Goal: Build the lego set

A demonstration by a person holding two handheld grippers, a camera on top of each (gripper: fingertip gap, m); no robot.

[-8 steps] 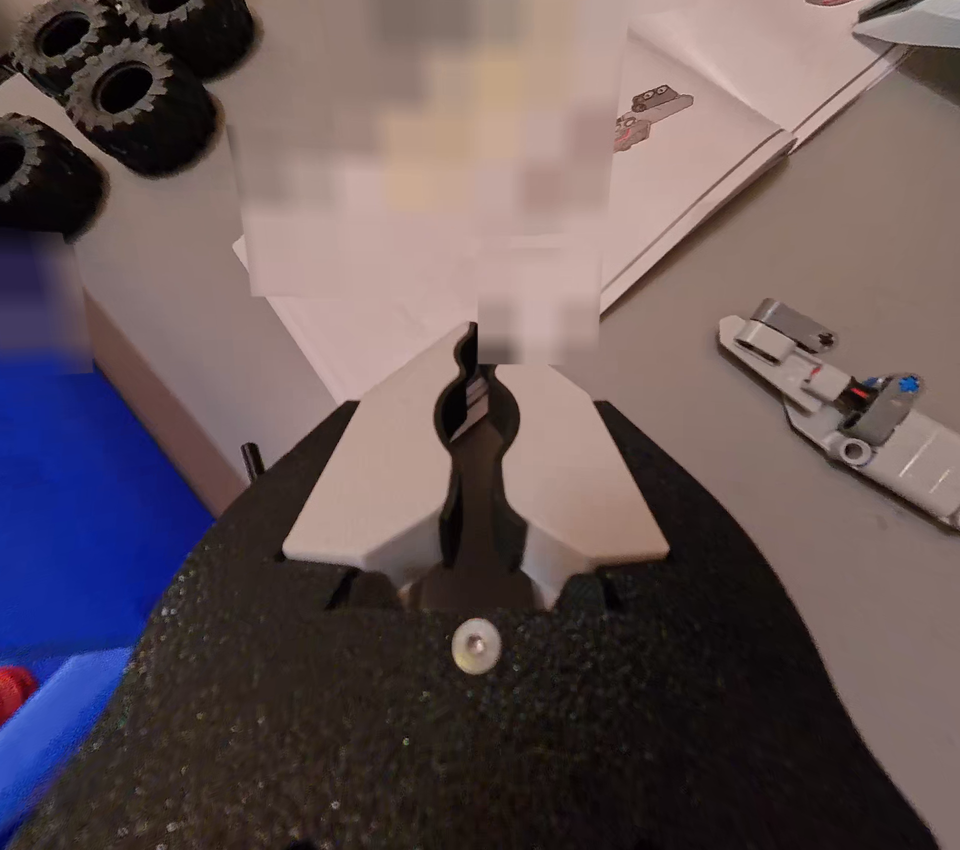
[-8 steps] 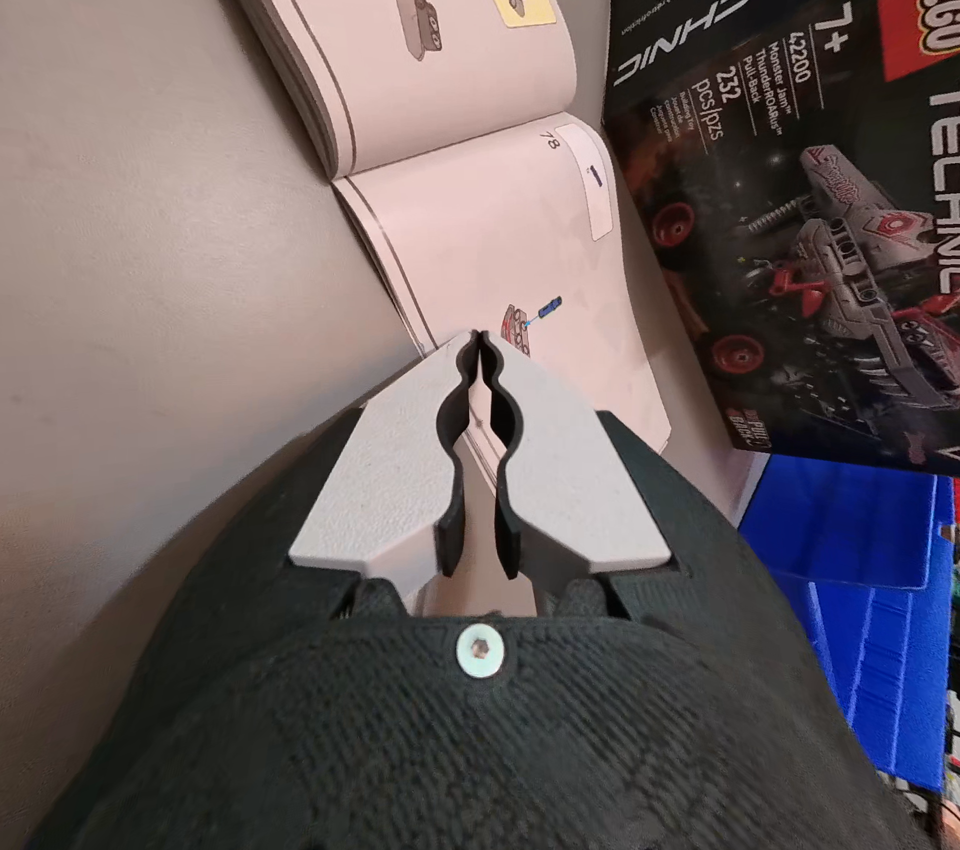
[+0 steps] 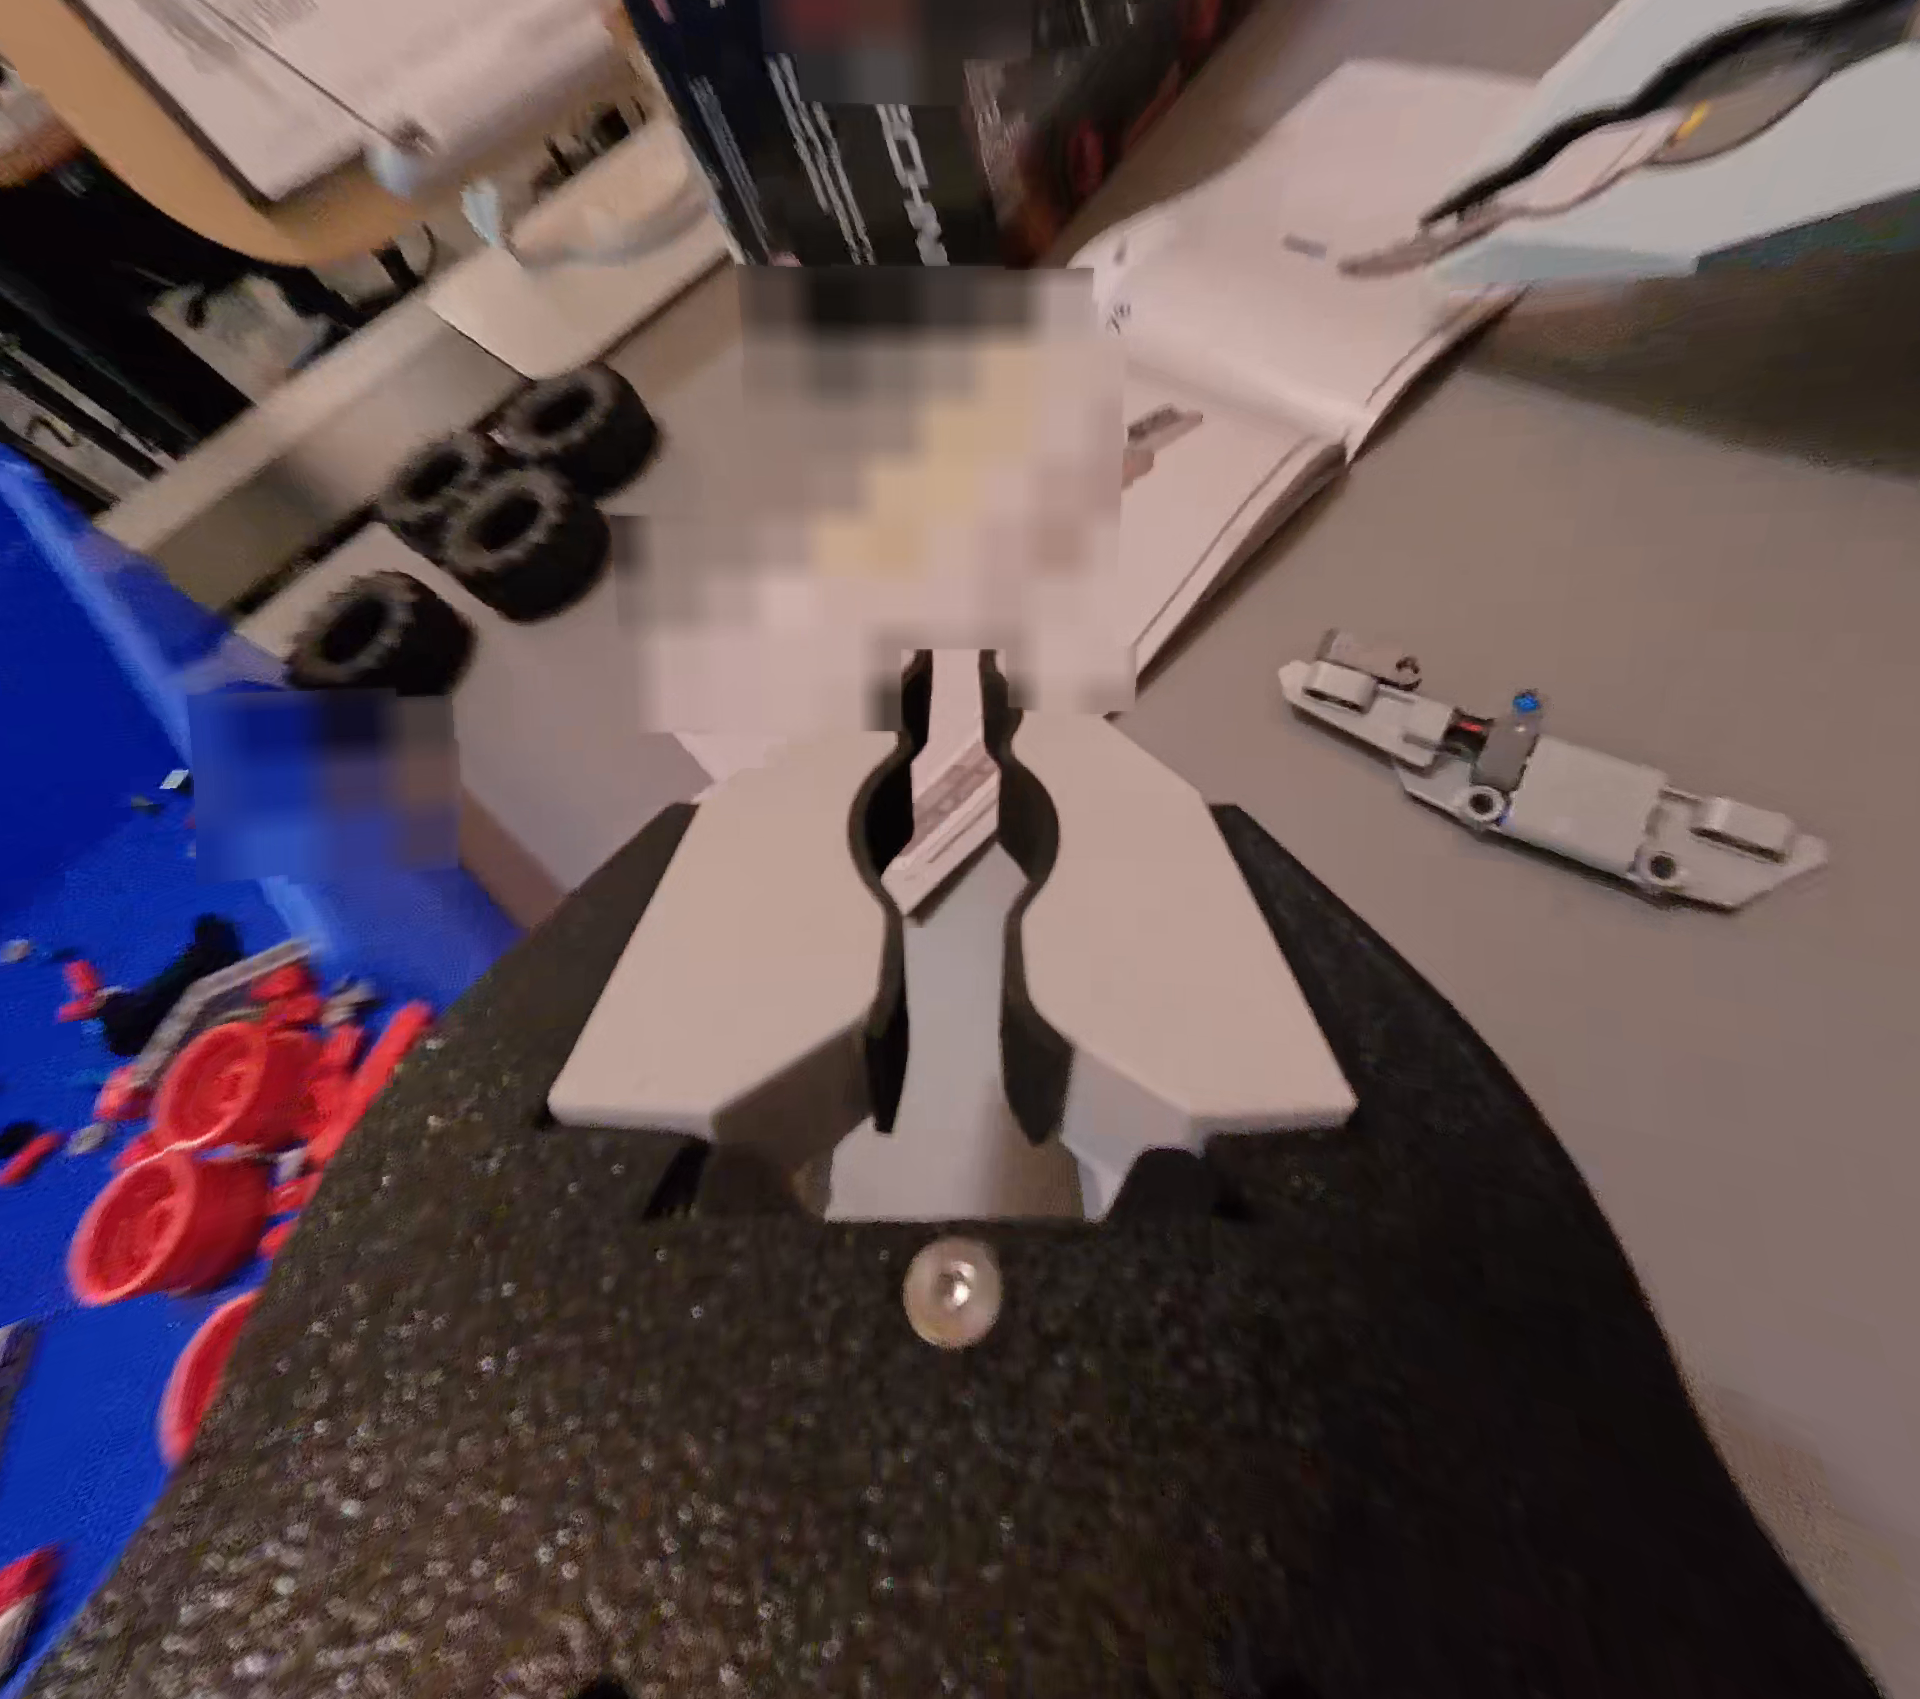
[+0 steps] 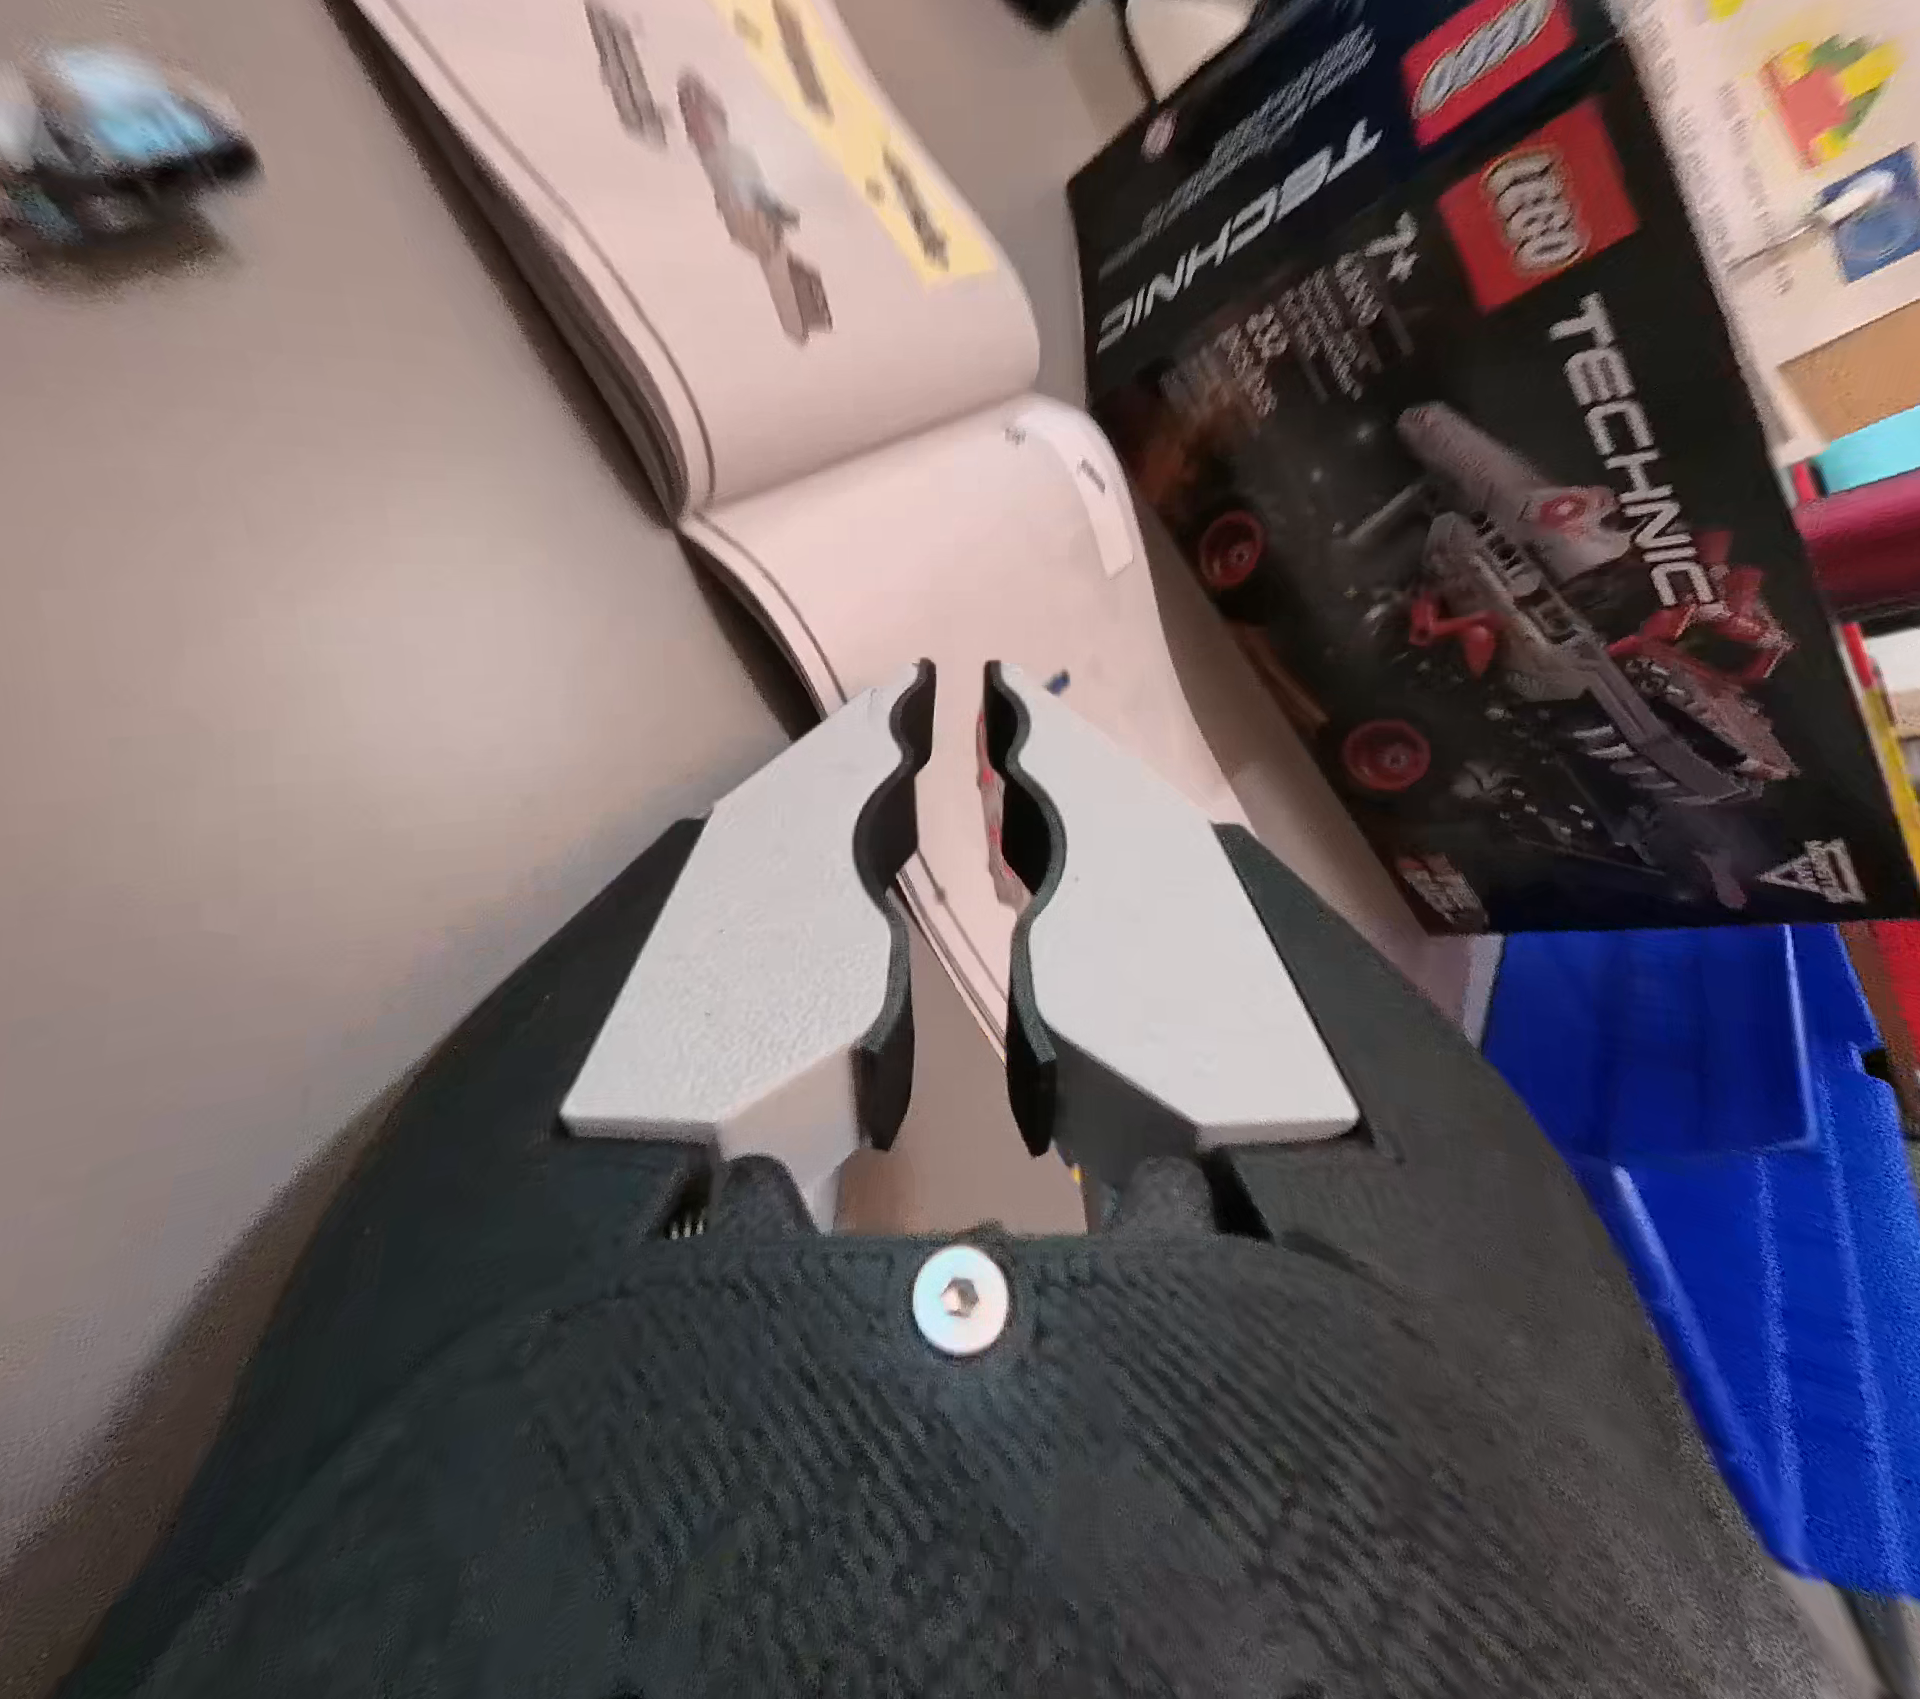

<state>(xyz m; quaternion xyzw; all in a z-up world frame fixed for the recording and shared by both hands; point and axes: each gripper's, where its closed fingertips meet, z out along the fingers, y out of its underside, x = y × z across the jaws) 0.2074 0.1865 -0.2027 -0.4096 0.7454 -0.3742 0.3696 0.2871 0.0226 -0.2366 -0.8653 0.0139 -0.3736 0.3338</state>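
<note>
Both claws, left (image 3: 951, 683) and right (image 4: 958, 681), hang slightly spread, empty. The grey Technic subassembly (image 3: 1548, 782) on the desk (image 3: 1558, 1130) looks light and rigid. Probably best pinched across its long flat sides.

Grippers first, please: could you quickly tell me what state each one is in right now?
Left gripper: open, holding nothing.
Right gripper: open with a narrow gap, holding nothing.

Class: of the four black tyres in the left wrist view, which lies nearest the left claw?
The lone tyre by the blue bin; the other three tyres cluster farther back.
</note>
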